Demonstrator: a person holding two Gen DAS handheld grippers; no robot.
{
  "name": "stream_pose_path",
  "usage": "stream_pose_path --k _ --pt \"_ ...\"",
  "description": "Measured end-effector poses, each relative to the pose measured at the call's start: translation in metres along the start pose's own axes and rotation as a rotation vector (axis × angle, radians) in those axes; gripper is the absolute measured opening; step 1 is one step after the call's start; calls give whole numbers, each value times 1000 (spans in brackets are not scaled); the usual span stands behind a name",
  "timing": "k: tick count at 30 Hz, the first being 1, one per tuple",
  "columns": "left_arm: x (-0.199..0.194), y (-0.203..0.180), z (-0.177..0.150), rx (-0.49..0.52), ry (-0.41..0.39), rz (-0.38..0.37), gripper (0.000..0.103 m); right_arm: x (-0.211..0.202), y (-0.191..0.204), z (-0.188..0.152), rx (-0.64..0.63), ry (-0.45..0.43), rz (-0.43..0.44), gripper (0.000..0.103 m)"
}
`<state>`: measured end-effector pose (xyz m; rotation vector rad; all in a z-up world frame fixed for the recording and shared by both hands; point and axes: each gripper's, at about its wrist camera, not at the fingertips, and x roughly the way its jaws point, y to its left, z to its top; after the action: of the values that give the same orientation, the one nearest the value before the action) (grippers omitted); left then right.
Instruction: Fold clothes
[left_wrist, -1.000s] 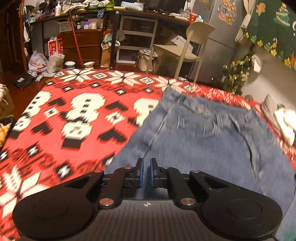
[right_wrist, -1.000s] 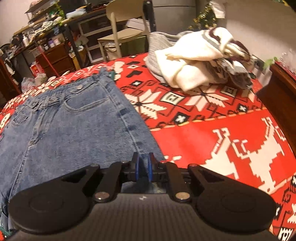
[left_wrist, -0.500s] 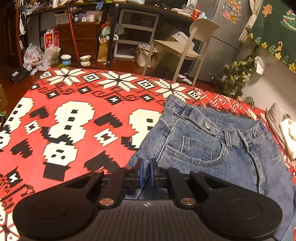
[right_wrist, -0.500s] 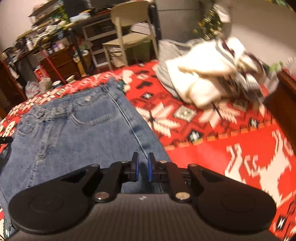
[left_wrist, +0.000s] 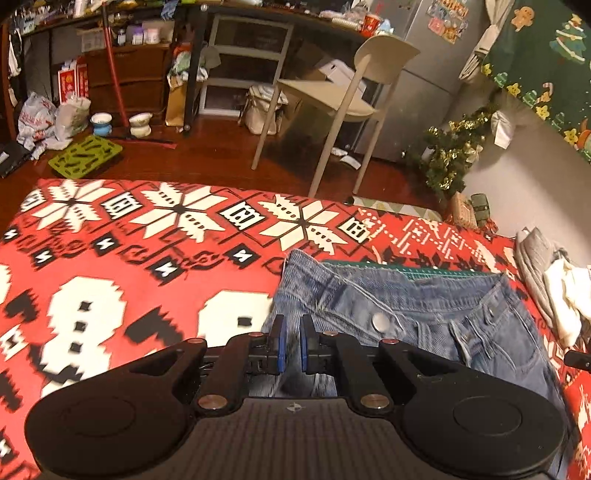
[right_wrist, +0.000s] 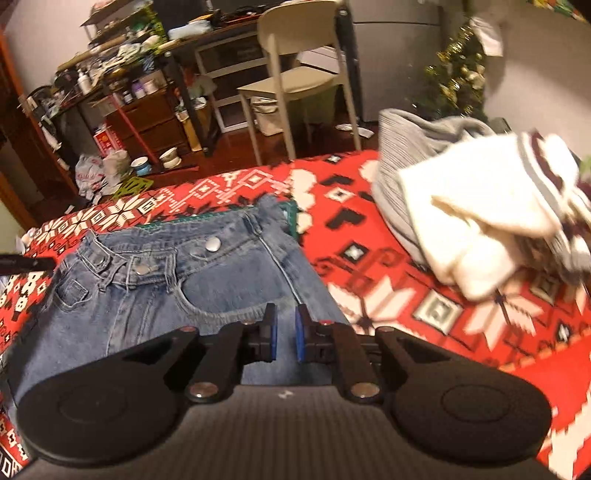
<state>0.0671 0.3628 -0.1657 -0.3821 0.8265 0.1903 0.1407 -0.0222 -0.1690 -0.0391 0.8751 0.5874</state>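
Observation:
Blue jeans (left_wrist: 424, 306) lie flat on a red patterned blanket (left_wrist: 147, 258), waistband at the far side. My left gripper (left_wrist: 290, 345) hovers just short of the waistband's left corner, its blue pads nearly together with a fold of denim pinched between them. In the right wrist view the jeans (right_wrist: 166, 280) spread to the left, and my right gripper (right_wrist: 282, 338) is over their right edge by the front pocket, likewise shut on denim. What hangs below each gripper is hidden by its body.
A heap of white and grey clothes (right_wrist: 480, 206) sits on the blanket's right side. A green mat edge (left_wrist: 406, 271) peeks from under the waistband. Beyond the bed stand a pale chair (left_wrist: 351, 92), a cluttered desk and a small Christmas tree (left_wrist: 454, 158).
Both grippers have travelled forward over the jeans toward the waistband, still shut on denim. The waistband and button now lie close in front of the fingers.

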Motion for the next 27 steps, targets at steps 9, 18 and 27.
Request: stream_pose_path --k 9,18,27 --pt "33 4 9 0 28 17 4 41 0 32 0 16 40 11" --pt "36 7 17 11 25 -11 5 100 1 61 -13 32 46 11" --pt "33 3 27 7 3 -44 5 126 9 81 -33 32 45 10"
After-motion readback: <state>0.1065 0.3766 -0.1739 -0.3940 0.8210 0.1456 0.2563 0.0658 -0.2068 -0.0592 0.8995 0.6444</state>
